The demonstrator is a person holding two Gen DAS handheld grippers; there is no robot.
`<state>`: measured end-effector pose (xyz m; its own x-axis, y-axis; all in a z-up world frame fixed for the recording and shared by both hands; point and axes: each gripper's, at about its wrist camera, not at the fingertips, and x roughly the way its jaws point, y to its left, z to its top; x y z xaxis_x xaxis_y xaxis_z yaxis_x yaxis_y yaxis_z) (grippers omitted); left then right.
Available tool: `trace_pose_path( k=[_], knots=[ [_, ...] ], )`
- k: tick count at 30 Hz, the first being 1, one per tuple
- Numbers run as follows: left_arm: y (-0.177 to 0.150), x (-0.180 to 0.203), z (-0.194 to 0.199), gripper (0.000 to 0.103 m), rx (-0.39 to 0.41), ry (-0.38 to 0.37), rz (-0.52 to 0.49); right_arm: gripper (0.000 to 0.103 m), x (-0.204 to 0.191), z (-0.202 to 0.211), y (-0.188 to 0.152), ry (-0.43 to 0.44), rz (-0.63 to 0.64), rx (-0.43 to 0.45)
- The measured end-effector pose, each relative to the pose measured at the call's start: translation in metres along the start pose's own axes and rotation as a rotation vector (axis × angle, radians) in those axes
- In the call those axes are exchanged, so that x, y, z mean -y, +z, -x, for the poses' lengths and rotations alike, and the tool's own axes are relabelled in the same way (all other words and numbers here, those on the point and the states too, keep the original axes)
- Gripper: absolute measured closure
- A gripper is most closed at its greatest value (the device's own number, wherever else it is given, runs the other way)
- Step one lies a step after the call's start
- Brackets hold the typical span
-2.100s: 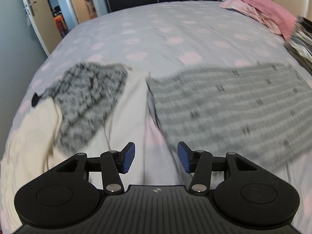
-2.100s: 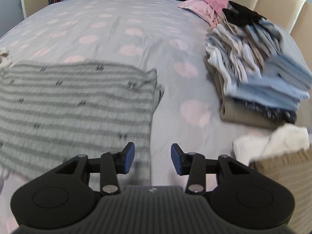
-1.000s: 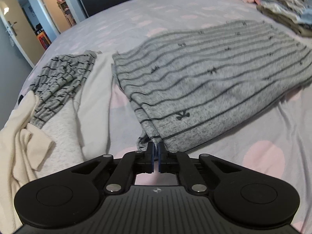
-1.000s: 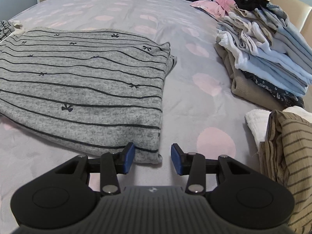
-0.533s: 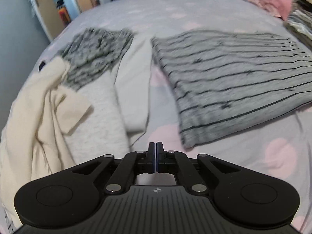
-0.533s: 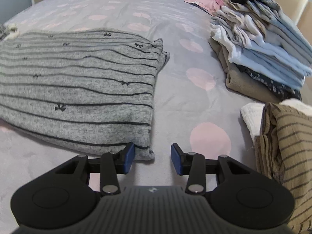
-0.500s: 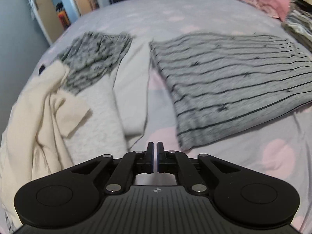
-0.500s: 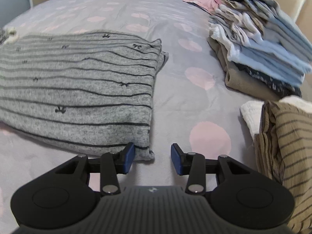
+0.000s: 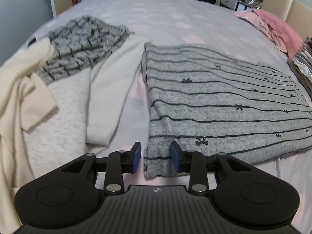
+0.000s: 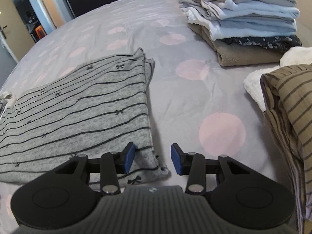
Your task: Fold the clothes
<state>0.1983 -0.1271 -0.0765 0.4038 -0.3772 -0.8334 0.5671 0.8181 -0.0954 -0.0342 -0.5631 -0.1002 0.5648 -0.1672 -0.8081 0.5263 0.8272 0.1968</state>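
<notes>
Both wrist views look forward and slightly down over the bed [image 9: 175, 17], close above it. The left view faces the near-left corner of the grey striped garment [image 9: 224, 105], at frame centre. The right view shares that garment [image 10: 81, 113], at left of frame.

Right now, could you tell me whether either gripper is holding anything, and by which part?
Nothing is held: the left gripper and right gripper are both open at near corners of the striped grey garment.
</notes>
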Motion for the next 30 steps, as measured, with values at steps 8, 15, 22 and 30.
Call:
trace_pose_path(
  k=[8, 15, 22, 30],
  knots=[
    [-0.002, -0.011, -0.006, 0.100, -0.051, 0.074, 0.031, 0.098, 0.007, -0.011, 0.001, -0.045, 0.000, -0.068],
    [-0.004, -0.002, 0.008, 0.091, -0.004, 0.193, -0.062, 0.072, 0.011, -0.004, 0.002, -0.085, -0.032, -0.074],
    [-0.022, 0.011, 0.027, 0.069, 0.058, 0.167, -0.167, 0.066, 0.018, 0.012, -0.004, -0.031, -0.082, -0.060],
    [-0.018, -0.014, 0.029, 0.057, 0.023, 0.022, 0.196, 0.048, 0.022, 0.018, -0.004, 0.031, -0.253, -0.072]
  ],
)
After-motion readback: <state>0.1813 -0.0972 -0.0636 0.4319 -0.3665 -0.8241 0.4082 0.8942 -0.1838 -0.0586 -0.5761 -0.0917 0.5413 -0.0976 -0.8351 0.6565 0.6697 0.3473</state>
